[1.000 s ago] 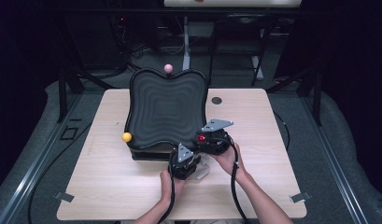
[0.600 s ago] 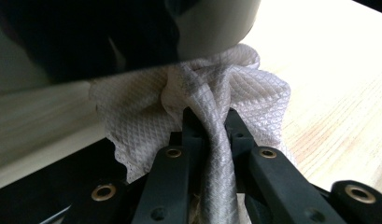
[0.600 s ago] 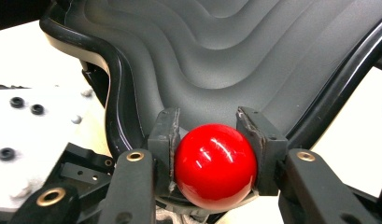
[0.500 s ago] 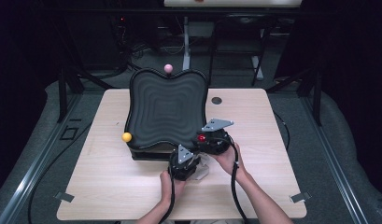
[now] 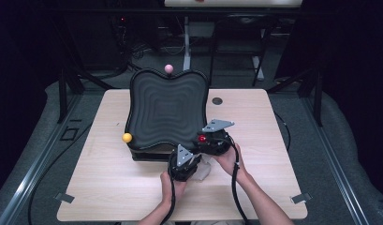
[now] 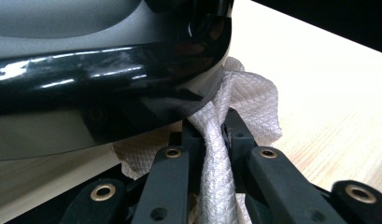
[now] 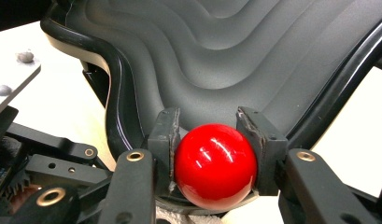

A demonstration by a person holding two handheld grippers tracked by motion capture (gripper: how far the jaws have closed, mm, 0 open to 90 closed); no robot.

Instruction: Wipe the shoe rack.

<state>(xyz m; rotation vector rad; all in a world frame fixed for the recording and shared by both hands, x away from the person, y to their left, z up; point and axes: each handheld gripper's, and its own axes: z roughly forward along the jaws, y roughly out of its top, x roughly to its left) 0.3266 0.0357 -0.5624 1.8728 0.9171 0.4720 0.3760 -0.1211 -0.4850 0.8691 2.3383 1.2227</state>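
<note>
Red ball [image 7: 215, 165] clamped in my right tool [image 7: 215, 140], sitting at near right corner of black wavy tray [image 5: 165, 105] on counter [image 5: 273, 140]. My left tool [image 6: 212, 135] pinched tight on white paper towel [image 6: 244, 100], just beside tray's near rim, left of ball. Towel lies close below ball; left hand nearer for wiping there.

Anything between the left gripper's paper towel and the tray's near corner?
Nothing visible. The left gripper pinches the paper towel, which already lies against the black tray rim at its underside.
</note>
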